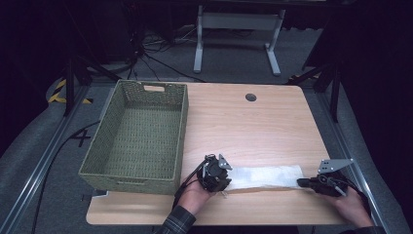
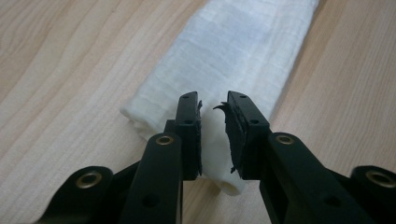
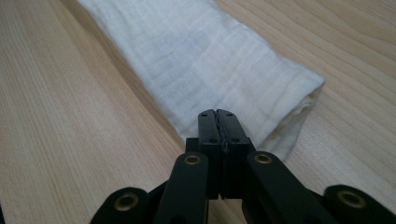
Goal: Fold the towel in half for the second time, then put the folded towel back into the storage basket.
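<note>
My two hands come in at the near edge of the table. In my left hand the left gripper sits at the left end of the folded white cloth. Its jaws stand a small way apart with a fold of the cloth between them; I cannot tell if the pads really press on it. In my right hand the right gripper is at the right end of the cloth. Its jaws are fully together, over the near corner of the cloth, and seem to pinch its edge. The cloth lies flat as a long strip near the front edge, between the grippers. Farther to the left stands a green woven basket.
</note>
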